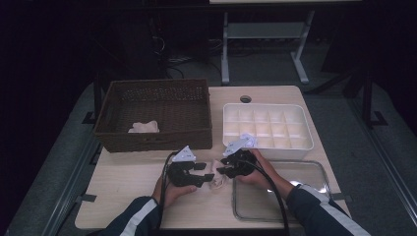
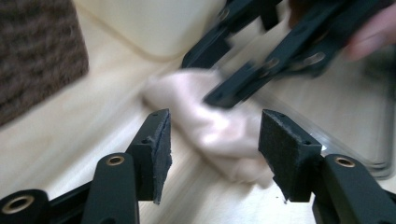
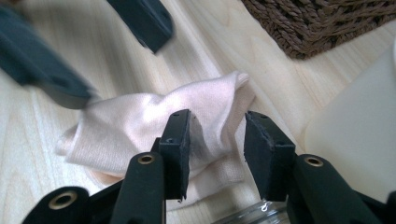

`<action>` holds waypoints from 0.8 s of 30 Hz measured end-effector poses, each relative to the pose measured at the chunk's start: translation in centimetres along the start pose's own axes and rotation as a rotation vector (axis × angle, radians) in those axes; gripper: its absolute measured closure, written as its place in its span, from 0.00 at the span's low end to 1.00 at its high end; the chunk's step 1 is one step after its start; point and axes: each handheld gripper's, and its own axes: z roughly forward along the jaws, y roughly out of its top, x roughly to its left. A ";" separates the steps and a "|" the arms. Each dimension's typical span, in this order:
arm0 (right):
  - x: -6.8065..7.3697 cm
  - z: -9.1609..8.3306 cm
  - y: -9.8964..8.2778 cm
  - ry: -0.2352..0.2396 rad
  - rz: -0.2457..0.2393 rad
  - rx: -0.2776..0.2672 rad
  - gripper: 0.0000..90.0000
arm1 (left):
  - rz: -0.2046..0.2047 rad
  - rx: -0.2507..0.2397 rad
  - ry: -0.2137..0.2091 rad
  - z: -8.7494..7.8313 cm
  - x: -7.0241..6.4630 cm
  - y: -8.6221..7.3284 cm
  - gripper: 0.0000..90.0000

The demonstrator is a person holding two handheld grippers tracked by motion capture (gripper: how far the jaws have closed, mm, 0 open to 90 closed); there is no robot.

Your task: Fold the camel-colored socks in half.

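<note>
A pale pink cloth (image 1: 216,179) lies crumpled on the wooden table between the two hands. My left gripper (image 1: 204,172) points at it from the left. In the left gripper view my left gripper (image 2: 215,119) stands open, the cloth (image 2: 219,135) just beyond its pads and touching neither. My right gripper (image 1: 223,166) comes in from the right. In the right gripper view my right gripper (image 3: 217,119) stands open low over the cloth (image 3: 140,121), a fold of which runs through the gap without being pinched.
A brown wicker basket (image 1: 152,135) stands at the back left with another pale cloth (image 1: 144,127) inside. A white compartment box (image 1: 305,142) sits at the back right. A clear shallow tray (image 1: 236,206) lies under the right forearm.
</note>
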 end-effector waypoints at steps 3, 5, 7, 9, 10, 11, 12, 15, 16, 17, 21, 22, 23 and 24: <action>0.0 0.0 0.0 -0.001 -0.007 0.000 0.67 | 0.002 0.046 -0.002 1.2 -0.2 -0.3 0.46; 0.0 0.0 -0.1 0.003 -0.006 -0.004 0.67 | 0.003 0.061 -0.005 1.8 -0.2 -0.4 0.45; -0.1 0.0 -0.2 0.005 -0.005 0.000 0.66 | 0.004 0.067 -0.016 1.9 -0.2 -0.4 0.46; -0.1 0.0 -0.2 0.008 -0.005 -0.004 0.66 | -0.004 0.065 -0.028 2.0 -0.2 -0.6 0.50; -0.1 0.0 -0.2 0.011 0.009 -0.005 0.65 | -0.012 0.066 -0.045 2.0 -0.3 -0.6 0.56; -0.1 -0.1 -0.2 0.011 0.010 -0.005 0.64 | -0.007 0.069 -0.051 2.0 -0.3 -0.6 0.58; -0.1 -0.1 -0.2 0.010 0.009 -0.004 0.62 | -0.009 0.073 -0.065 2.0 -0.4 -0.6 0.62; -0.2 -0.3 -0.3 0.035 0.026 -0.006 0.60 | 0.034 0.101 -0.062 1.8 -0.7 -0.4 0.74; -0.2 -0.4 -0.3 0.042 0.034 -0.011 0.58 | 0.041 0.103 -0.055 1.7 -0.8 -0.4 0.76; -0.1 -0.5 -0.3 0.040 0.031 -0.014 0.53 | 0.040 0.104 -0.052 1.7 -0.9 -0.3 0.77; 0.0 -1.2 -0.1 0.064 0.033 -0.030 0.46 | 0.060 0.102 -0.029 1.7 -1.3 -0.4 0.78; 0.0 -1.2 -0.1 0.064 0.033 -0.030 0.46 | 0.060 0.102 -0.029 1.7 -1.3 -0.4 0.79; 0.2 -1.2 -0.1 0.072 0.039 -0.031 0.44 | 0.067 0.103 -0.026 1.7 -1.4 -0.4 0.79; 0.3 -1.1 -0.1 0.083 0.014 -0.027 0.44 | 0.078 0.103 -0.017 1.6 -1.5 -0.4 0.79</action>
